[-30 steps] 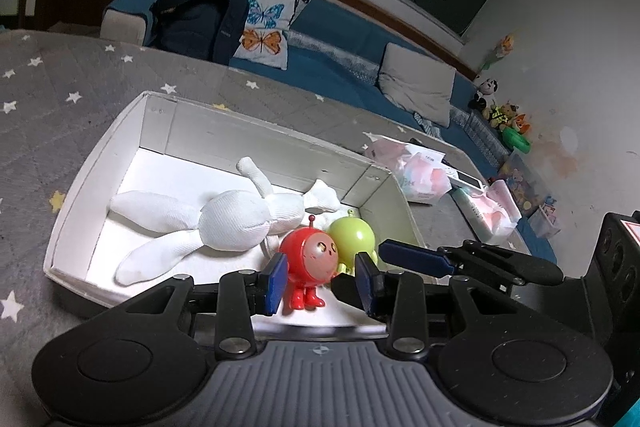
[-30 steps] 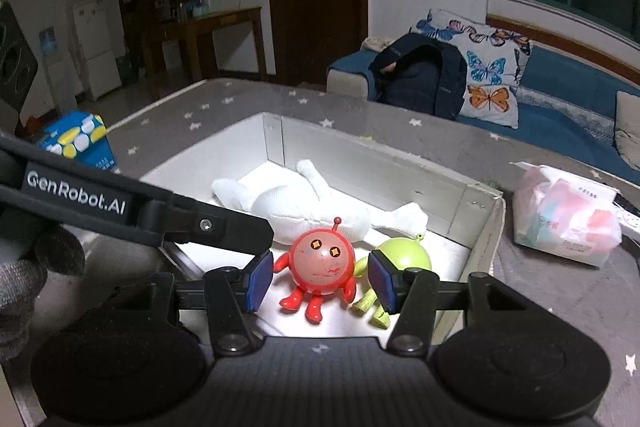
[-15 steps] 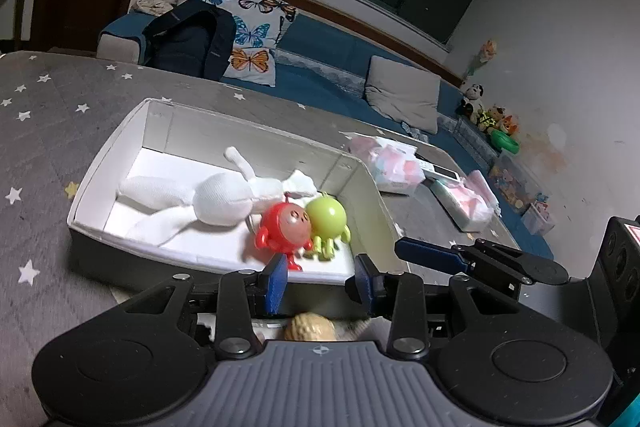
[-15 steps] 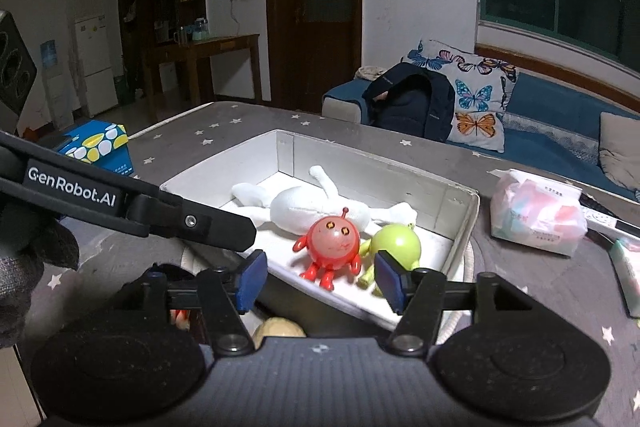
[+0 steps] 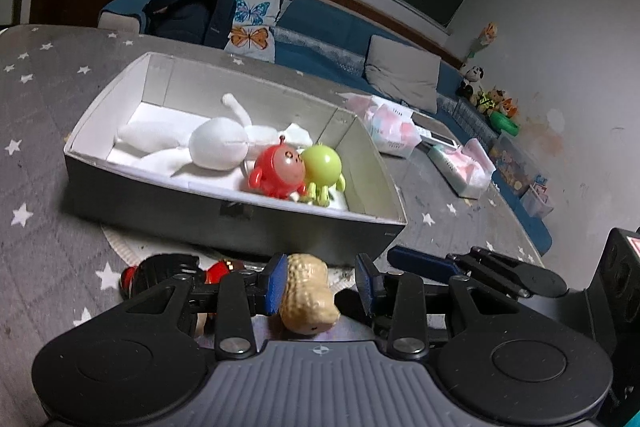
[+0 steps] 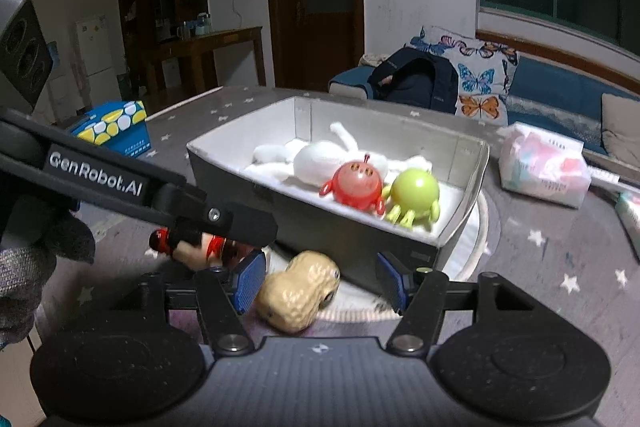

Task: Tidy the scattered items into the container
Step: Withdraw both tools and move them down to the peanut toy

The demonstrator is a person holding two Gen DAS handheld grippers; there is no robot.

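**A:** While both sets of jaws stand spread, what sits between them?

**B:** The left gripper (image 5: 320, 283) has the peanut toy (image 5: 308, 297) in its gap, close by the left pad; whether the pad presses it I cannot tell, and the other pad is clear of it. The right gripper (image 6: 320, 281) is spread wider, with the same peanut toy (image 6: 298, 291) low between its pads, near the left one, gripped by neither.

**A:** Where does the peanut lie?

**B:** On the starred grey table cover (image 5: 36, 187), just outside the near wall of the box (image 5: 224, 211), by a white paper plate (image 6: 478, 239) under the box.

**A:** Inside the box?

**B:** White plush rabbit (image 5: 218, 143), red round figure (image 5: 280, 171), green round figure (image 5: 322, 167), side by side.

**A:** Differences between views?

**B:** The right view alone shows the left gripper's arm lettered "GenRobot.AI" (image 6: 94, 177), a gloved hand (image 6: 24, 267), a blue patterned carton (image 6: 116, 129), and a red and black toy (image 6: 196, 247) partly hidden. The left view alone shows stuffed toys (image 5: 486, 99) against the far wall. The print on the tissue packs (image 6: 544, 163) is unreadable.
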